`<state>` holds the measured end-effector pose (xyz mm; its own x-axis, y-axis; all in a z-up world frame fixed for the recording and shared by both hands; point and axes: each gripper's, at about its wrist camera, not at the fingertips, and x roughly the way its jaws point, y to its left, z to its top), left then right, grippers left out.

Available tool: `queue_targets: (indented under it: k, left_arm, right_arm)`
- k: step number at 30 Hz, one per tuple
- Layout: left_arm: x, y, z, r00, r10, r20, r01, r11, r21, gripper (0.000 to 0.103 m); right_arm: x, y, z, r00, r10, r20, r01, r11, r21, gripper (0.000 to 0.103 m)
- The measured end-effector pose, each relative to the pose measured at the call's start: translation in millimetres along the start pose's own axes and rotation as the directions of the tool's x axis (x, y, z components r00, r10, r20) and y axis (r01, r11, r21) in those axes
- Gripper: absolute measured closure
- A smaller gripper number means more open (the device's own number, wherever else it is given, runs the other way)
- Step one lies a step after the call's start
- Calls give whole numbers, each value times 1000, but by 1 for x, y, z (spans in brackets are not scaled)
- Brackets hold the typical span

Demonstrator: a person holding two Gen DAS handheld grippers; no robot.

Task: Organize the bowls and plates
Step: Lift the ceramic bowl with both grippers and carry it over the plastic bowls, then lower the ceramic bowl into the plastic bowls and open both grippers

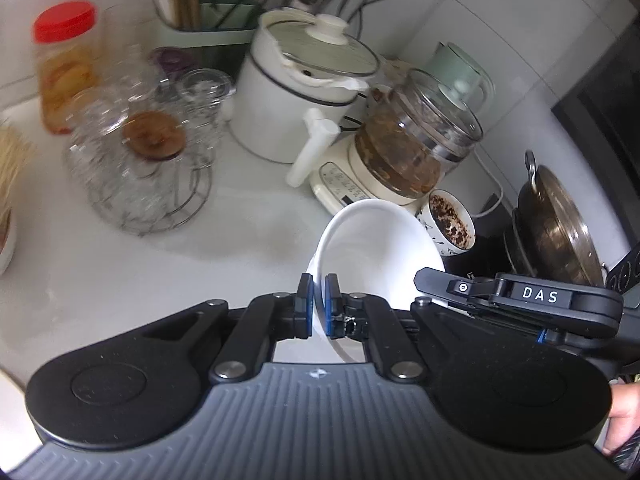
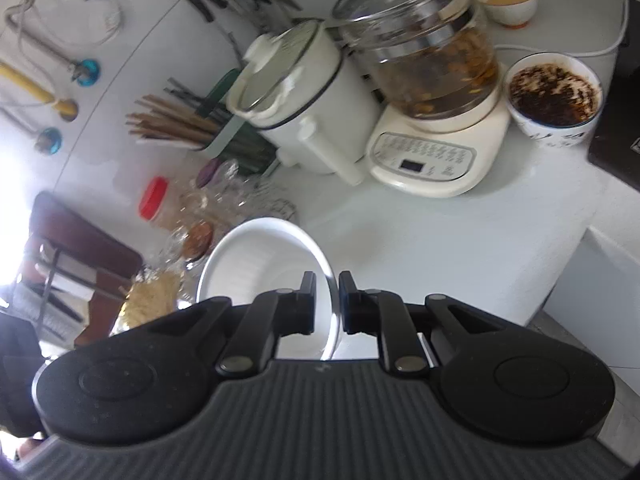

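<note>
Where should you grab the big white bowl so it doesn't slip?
By its thin rim. The round white ceramic bowl is wide and smooth, too broad to span, so one pad goes inside and one outside the wall, coming edge-on from the near side. The left tool grips its bowl that way; the right tool straddles its own bowl's rim.

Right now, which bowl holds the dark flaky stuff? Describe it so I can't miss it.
Find the glass kettle on its cream control base. The bowl sits on the counter right beside that base. Unlike the plain white bowl in the right hand-held gripper, it is patterned and crusted dark inside.
</note>
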<state>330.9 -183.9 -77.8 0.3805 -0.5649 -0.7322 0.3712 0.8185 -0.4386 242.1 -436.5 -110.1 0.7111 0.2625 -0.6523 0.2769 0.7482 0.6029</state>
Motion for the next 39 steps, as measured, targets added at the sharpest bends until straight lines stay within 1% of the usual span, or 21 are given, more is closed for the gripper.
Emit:
queue_targets:
  k: [2,10,14,17,20,26,30,33,36,39]
  left_arm:
    - [-10,8,-5,1000,7,6,-7,1000,-14,97]
    - [-36,30,-27,999,36,25,-36,999,-31,97]
    - [-43,38,-40,998,62,22,-61,998,-32,97]
    - [-49,49,-49,997,73,29,-71,995,-64,97]
    - [-52,59,-57,996,83,26,-80,993,-92,97]
    - [-44,79,-73,995,96,-23,-99,988,-121,97]
    - [-36,90,-77,995,89,-54,-96,985,-143,96]
    - [-28,96,-79,992,100,-81,-110,985,-131,96]
    - [-20,101,-81,990,88,-108,-102,985,-136,96]
    - [-18,101,-80,989,104,-105,-117,985,-127,96]
  right_arm:
    - [1,7,-6,1000,14,-12,-15,1000,-20,89]
    - [8,28,-30,998,21,-58,-26,996,-83,89]
    - [17,35,-40,995,4,-96,-14,994,-106,88]
    - [24,40,-46,993,6,-122,-20,992,-121,88]
    - [32,46,-55,989,-12,-149,-8,990,-138,88]
    - [47,47,-70,977,-49,-209,15,987,-160,88]
    - [57,46,-75,970,-66,-233,28,986,-165,87]
    - [64,45,-78,965,-72,-253,31,986,-164,86]
    - [68,42,-78,959,-89,-269,47,986,-161,86]
    - [65,42,-76,960,-108,-259,67,984,-163,86]
